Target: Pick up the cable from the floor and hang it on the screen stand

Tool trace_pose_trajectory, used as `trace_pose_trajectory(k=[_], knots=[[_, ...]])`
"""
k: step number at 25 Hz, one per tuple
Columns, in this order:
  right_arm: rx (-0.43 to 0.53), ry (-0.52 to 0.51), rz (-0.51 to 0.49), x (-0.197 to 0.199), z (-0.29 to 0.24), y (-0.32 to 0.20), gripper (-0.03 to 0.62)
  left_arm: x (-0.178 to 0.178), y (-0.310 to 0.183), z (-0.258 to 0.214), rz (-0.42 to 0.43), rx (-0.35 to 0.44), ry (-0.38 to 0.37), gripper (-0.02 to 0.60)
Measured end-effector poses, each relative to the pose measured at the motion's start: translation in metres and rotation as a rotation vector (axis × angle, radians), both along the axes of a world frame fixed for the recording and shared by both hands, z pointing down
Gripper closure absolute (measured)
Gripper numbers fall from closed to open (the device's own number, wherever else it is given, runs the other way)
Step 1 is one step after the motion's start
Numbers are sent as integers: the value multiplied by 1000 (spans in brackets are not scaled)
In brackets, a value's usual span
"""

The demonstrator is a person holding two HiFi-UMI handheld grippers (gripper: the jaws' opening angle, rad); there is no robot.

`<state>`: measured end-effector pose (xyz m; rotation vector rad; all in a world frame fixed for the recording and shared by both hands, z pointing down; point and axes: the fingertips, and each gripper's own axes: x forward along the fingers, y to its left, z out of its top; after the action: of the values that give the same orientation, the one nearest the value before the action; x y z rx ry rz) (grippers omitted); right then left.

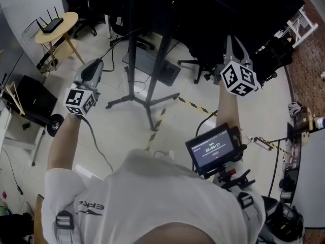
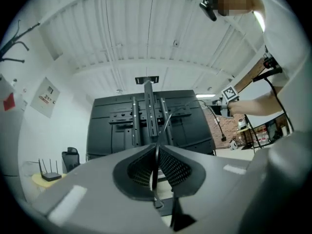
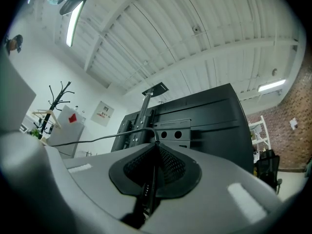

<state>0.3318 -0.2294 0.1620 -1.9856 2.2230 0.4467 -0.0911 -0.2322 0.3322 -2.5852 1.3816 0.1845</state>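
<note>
The cable (image 2: 163, 128) is black, like the screen (image 2: 190, 126) and its stand (image 1: 131, 65). The left tool (image 2: 157, 147) and right tool (image 3: 156, 146) are grey with black mesh pads; their marker cubes (image 1: 80, 100) bear black-and-white squares. Yellow-and-black striped tape (image 1: 193, 104) crosses the pale floor (image 1: 117, 131). The round tabletop (image 1: 68, 20) is yellow.

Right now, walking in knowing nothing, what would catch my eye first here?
The left gripper and the right gripper, both hand-held, each pinch one thin black cable that runs between them, raised in front of the person. Just beyond looms the back of a big black screen on its stand, mid-room.
</note>
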Motion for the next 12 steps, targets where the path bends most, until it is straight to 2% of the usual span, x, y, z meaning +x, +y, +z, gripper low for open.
trace_pose_trajectory(k=[12], knots=[[18,-8,-62,-17,3,-5,560,-64,-48,-98,-164,104,-20,554]])
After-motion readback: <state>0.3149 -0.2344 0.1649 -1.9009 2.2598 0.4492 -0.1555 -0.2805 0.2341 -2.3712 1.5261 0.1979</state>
